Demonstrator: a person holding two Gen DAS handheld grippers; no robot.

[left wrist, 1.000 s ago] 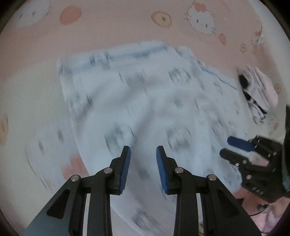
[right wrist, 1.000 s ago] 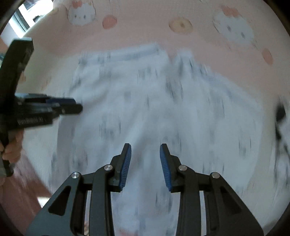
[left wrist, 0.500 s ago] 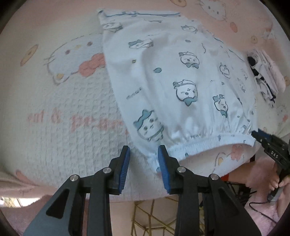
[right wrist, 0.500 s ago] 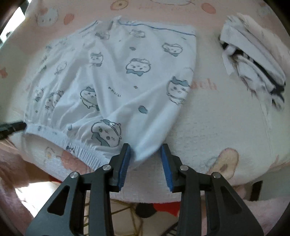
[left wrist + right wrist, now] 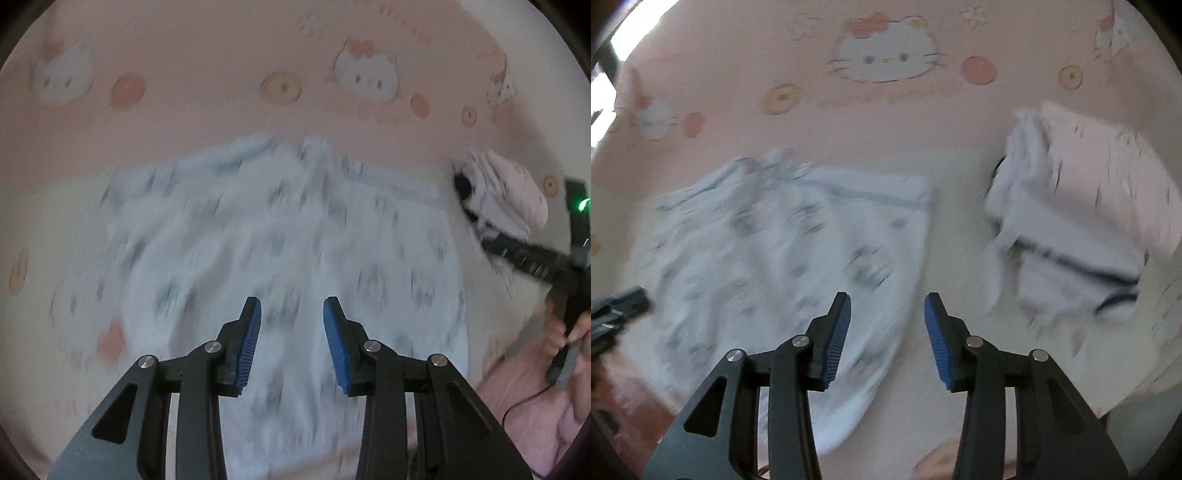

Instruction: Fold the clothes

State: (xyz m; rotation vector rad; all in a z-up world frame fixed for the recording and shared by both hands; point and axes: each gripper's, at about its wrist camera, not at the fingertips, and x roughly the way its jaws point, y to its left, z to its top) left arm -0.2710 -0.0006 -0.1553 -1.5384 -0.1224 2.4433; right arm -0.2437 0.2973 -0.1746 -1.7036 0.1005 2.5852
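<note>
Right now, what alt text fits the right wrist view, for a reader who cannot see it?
The right gripper, jaws opening and empty, hovers over the near right edge of a pale blue printed garment spread on a pink cartoon-cat blanket. A folded white and pink clothes pile lies to the right; motion blurs everything.

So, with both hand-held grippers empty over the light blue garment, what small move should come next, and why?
Probably bring the right hand-held gripper down onto the near right edge of the light blue printed garment. Its jaws are opening with nothing between them, and the left hand-held gripper is empty too. The garment lies spread flat on the pink blanket, with no fold visible, beside an already folded pile.
</note>
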